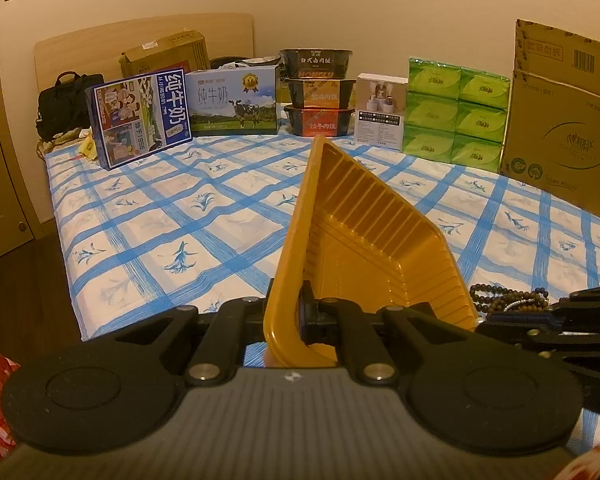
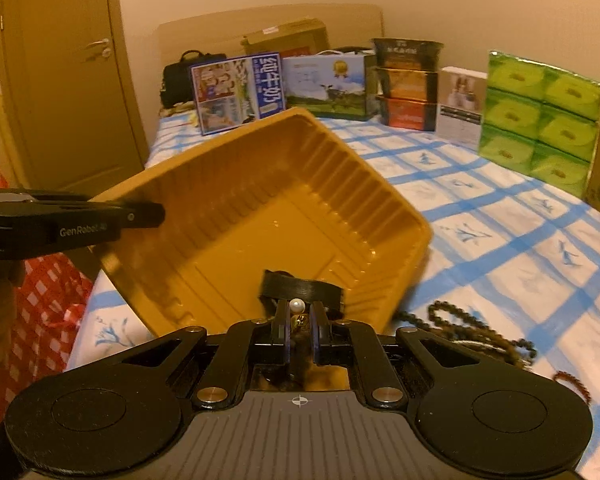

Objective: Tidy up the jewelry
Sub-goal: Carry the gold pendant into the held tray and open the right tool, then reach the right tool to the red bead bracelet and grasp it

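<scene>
My left gripper (image 1: 300, 312) is shut on the rim of a yellow ribbed plastic tray (image 1: 364, 236) and holds it tilted up off the bed; it shows from the side in the right wrist view (image 2: 140, 216) on the tray (image 2: 260, 220). My right gripper (image 2: 300, 320) is shut on a black band with a white pearl and gold piece (image 2: 298, 305), held over the tray's lower inside edge. Dark bead strings (image 2: 468, 328) lie on the sheet to the right of the tray, also seen in the left wrist view (image 1: 508, 298).
The bed has a blue-checked sheet (image 1: 180, 220). Along its far side stand milk cartons (image 1: 140, 116), stacked food bowls (image 1: 320, 92), a white box (image 1: 380, 116), green tissue packs (image 1: 456, 112) and a large cardboard box (image 1: 564, 128). A door (image 2: 68, 80) is at left.
</scene>
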Demonstrator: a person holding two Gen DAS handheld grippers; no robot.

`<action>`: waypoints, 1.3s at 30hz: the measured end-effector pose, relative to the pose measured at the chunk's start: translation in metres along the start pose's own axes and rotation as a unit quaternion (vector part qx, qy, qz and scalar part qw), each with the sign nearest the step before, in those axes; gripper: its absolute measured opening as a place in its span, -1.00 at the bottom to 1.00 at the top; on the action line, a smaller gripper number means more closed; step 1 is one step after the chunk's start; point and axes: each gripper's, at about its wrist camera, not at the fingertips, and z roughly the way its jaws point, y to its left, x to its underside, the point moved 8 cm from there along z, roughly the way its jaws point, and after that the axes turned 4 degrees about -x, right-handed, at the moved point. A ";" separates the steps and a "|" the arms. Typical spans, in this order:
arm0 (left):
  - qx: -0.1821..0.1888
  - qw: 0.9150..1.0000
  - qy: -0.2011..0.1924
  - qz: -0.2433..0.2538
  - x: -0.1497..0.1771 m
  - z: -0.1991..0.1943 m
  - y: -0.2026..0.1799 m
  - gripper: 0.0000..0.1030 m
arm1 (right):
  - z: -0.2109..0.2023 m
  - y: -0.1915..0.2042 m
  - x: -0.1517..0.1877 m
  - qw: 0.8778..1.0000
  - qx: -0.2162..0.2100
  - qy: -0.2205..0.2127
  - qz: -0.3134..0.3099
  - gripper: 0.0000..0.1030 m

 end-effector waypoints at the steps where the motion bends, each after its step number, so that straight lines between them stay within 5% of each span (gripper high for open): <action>1: 0.000 1.000 0.000 0.000 0.000 0.000 0.000 -0.87 | 0.003 0.001 0.000 1.000 -0.002 0.001 0.000 -0.82; 10: 0.000 1.000 0.000 0.000 0.000 0.000 -0.001 -0.87 | 0.012 0.004 0.001 1.000 -0.023 0.000 0.016 -0.81; 13: 0.000 1.000 0.000 0.000 0.000 0.000 -0.001 -0.87 | 0.008 -0.002 0.002 0.999 -0.021 -0.006 0.031 -0.49; 15: 0.000 1.000 0.000 0.000 0.000 0.000 0.000 -0.87 | 0.000 -0.009 0.003 0.999 -0.007 -0.016 0.039 -0.20; 28: 0.000 1.000 0.000 0.001 0.001 0.001 0.000 -0.87 | -0.070 -0.109 0.070 0.982 0.151 0.004 0.113 -0.18; 39: 0.000 1.000 0.000 0.002 0.001 0.001 -0.001 -0.87 | -0.088 -0.153 0.085 0.971 0.195 0.004 0.140 -0.18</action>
